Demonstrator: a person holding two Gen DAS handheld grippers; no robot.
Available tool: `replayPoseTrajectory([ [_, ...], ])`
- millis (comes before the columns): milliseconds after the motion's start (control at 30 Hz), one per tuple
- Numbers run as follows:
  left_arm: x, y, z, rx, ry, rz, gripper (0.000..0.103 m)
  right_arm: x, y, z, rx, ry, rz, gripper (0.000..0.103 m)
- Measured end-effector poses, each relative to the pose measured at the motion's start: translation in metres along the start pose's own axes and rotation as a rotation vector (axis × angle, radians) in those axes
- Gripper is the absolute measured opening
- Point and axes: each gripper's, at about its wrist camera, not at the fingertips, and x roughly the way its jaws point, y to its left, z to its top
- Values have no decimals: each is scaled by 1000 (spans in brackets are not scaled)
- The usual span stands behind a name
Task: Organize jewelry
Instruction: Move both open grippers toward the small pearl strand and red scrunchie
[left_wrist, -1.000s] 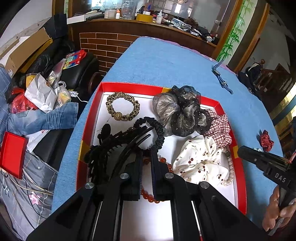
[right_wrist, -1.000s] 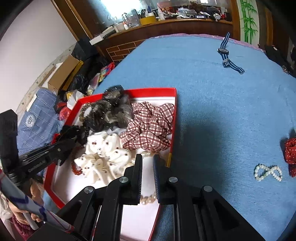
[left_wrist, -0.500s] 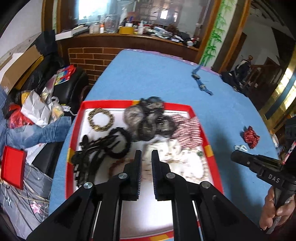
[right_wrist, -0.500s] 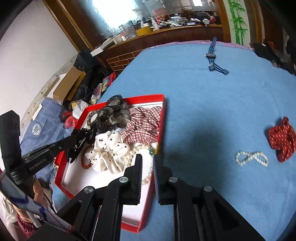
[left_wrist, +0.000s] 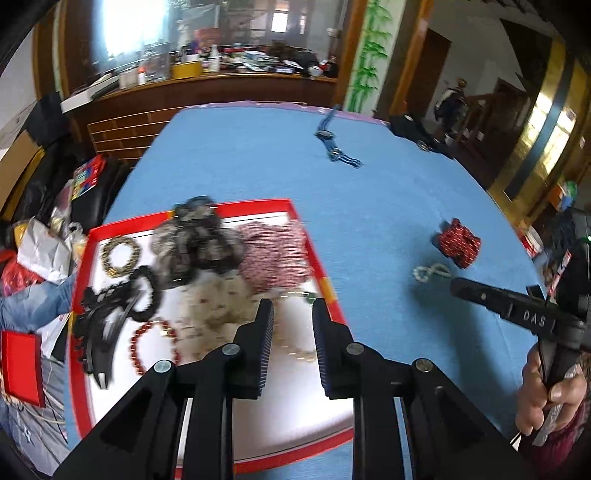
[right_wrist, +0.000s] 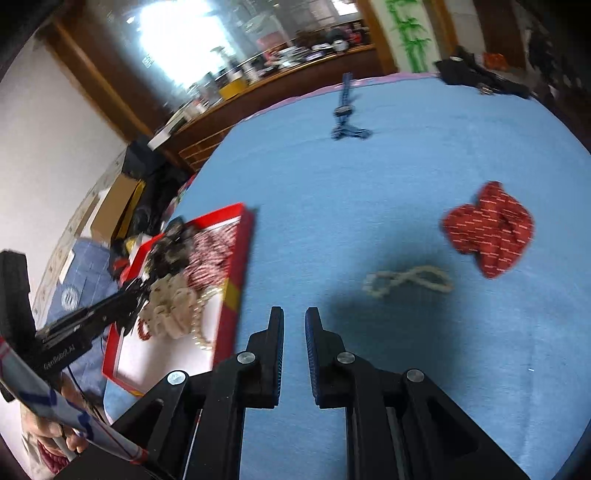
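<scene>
My shallow red tray with a white floor (left_wrist: 320, 258) sits at the left edge of the blue cloth-covered tabletop (left_wrist: 369, 206). In it I count a leopard-print beaded bracelet (left_wrist: 120, 256), a dark grey gauzy scrunchie (left_wrist: 197, 240), a red-and-white checked scrunchie (left_wrist: 275, 251), a cream scrunchie with small dark dots (left_wrist: 221, 306), a black toothed hair claw clip (left_wrist: 101, 325) lying against a black ruffled hair tie (left_wrist: 149, 295), a red bead bracelet (left_wrist: 151, 347) and a pearl strand (right_wrist: 201, 332) along the near side.

Outside the tray, on the cloth, lie a small white pearl bracelet twisted into a figure eight (right_wrist: 406, 282), just beside it a red spotted scrunchie (right_wrist: 487, 229), and far off a blue striped watch strap (right_wrist: 345, 118).

My left claw (left_wrist: 292, 314) hangs over the tray's near right corner, its jaws opening with nothing between them. My right claw (right_wrist: 294, 321) hovers over bare cloth short of the pearl bracelet, fingers drawn nearly together and empty.

Motion blur smears the tray's contents; the scrunchie patterns are hard to read. My left claw hides part of the pearl strand, and the tray's near edge is cut off behind its fingers (left_wrist: 264, 332).
</scene>
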Motion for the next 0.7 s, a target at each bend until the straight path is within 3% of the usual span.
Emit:
replayPoseTrajectory([
  [333, 29, -68, 6, 102, 70, -59, 22, -34, -64, 1, 123, -71, -28, 13],
  [500, 54, -97, 17, 115, 129, -106, 27, -44, -91, 6, 178, -97, -42, 17],
  [700, 88, -132, 29, 134, 198, -140, 29, -46, -128, 31, 235, -152, -121, 18],
])
